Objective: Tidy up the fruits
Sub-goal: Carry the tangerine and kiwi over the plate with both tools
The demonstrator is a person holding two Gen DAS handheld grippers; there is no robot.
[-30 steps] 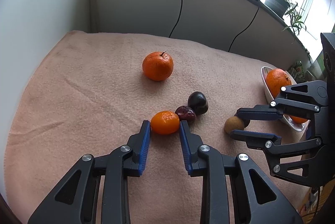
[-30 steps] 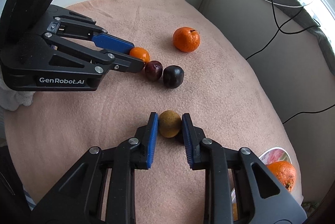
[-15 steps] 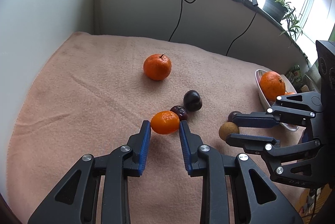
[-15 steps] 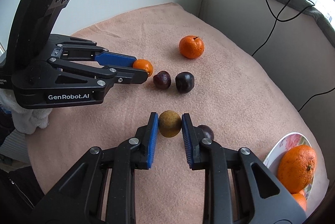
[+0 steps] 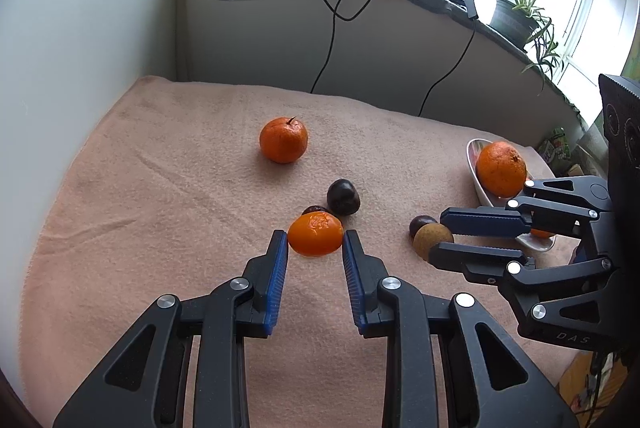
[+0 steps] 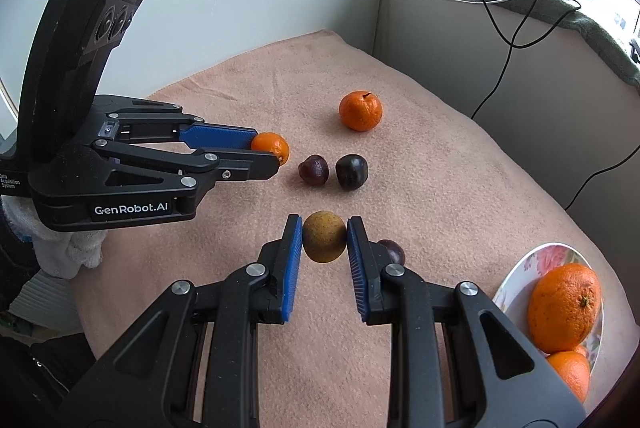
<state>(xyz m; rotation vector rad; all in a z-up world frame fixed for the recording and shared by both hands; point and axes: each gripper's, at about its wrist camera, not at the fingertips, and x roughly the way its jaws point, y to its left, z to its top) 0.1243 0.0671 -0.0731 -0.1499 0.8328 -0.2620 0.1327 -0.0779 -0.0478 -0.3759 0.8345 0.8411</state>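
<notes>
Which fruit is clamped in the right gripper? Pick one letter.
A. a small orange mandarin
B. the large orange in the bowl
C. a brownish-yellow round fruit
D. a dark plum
C: in the right wrist view the right gripper has both blue pads pressed on the brownish-yellow round fruit; the small mandarin sits in the left gripper.

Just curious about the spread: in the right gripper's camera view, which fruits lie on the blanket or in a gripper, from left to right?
Small mandarin in the left gripper → reddish plum → dark plum → large orange.

Left tool (image 5: 315,246), right tool (image 6: 324,236): both clamped.
</notes>
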